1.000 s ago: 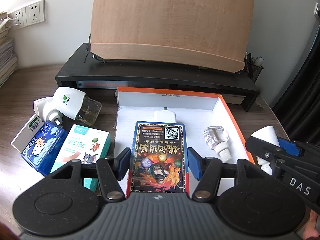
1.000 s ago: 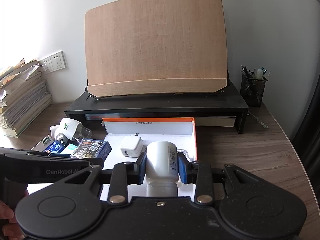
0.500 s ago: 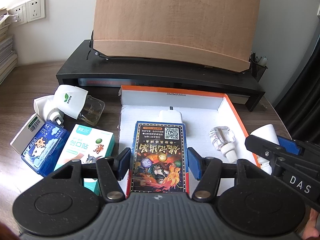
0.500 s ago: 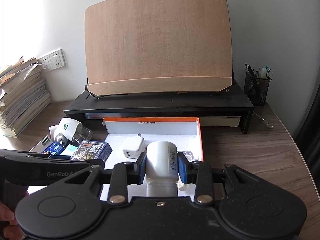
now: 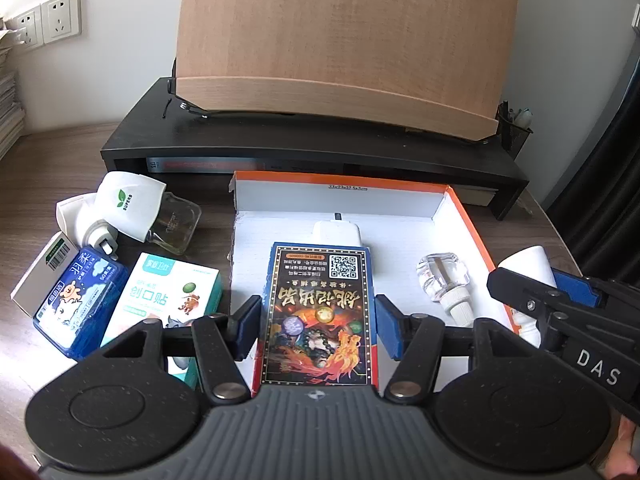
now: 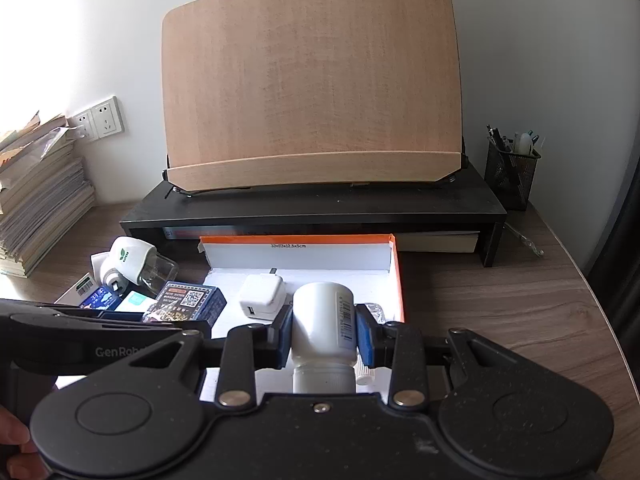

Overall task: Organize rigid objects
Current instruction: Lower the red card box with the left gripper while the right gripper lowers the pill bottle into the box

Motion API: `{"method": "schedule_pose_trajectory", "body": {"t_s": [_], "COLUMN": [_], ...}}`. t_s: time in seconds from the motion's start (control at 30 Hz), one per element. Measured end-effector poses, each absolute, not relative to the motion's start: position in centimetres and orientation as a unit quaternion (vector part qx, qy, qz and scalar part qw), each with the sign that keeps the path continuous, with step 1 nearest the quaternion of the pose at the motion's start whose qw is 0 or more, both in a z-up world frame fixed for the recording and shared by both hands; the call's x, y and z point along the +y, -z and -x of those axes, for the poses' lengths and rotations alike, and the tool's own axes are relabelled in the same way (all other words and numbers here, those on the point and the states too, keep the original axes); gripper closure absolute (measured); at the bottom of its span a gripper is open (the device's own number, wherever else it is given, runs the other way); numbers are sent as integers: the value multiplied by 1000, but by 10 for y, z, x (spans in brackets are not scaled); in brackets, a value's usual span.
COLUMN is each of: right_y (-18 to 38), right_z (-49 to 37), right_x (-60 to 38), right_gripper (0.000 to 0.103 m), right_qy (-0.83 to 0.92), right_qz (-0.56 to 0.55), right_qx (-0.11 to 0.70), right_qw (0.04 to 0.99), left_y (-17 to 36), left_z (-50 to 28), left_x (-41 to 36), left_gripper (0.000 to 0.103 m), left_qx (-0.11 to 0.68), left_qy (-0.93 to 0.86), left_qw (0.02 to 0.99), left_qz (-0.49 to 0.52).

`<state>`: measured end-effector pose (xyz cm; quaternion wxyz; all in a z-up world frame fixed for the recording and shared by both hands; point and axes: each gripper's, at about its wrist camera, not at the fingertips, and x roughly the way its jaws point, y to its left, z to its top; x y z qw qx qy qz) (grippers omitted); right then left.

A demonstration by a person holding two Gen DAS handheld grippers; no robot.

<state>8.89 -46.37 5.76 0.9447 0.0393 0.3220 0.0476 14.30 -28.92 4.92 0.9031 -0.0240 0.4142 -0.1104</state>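
Observation:
My left gripper (image 5: 316, 320) is shut on a dark blue box (image 5: 320, 312) printed with a QR code and a dragon picture. It holds the box over the left half of a white tray with an orange rim (image 5: 460, 216). My right gripper (image 6: 323, 328) is shut on a white plastic bottle (image 6: 322, 320) with a barcode label, above the tray's (image 6: 296, 256) near right part. In the tray lie a white charger (image 5: 338, 234) and a clear glass bottle (image 5: 442, 276). The right gripper (image 5: 560, 296) and its bottle (image 5: 528, 258) also show at the right of the left wrist view.
Left of the tray lie a white plug-in device with a glass bottle (image 5: 128, 208), a blue tissue pack (image 5: 76, 304), a plaster box (image 5: 160, 304) and a small white box (image 5: 44, 276). Behind stand a black riser (image 5: 320, 152) with a wooden board (image 5: 344, 40), a pen holder (image 6: 512, 172) and stacked books (image 6: 36, 200).
Both grippers keep their grips and the objects on the desk stay put. The views have only drifted slightly.

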Motion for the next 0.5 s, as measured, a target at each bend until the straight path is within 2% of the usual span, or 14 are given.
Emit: {"method": "schedule_pose_trajectory", "body": {"t_s": [0.5], "right_y": [-55], "right_z": [-93], "right_x": [-464], "right_gripper": [63], "right_qy": [-45], "right_qz": [-38], "right_qx": [327], "right_qw": [943], "left_y": [-48], "left_z": [-148], "left_x": [-292], "left_gripper": [43], "left_qx": [417], "left_qy": [116], "left_qw": [901], "left_qz": [20]}}
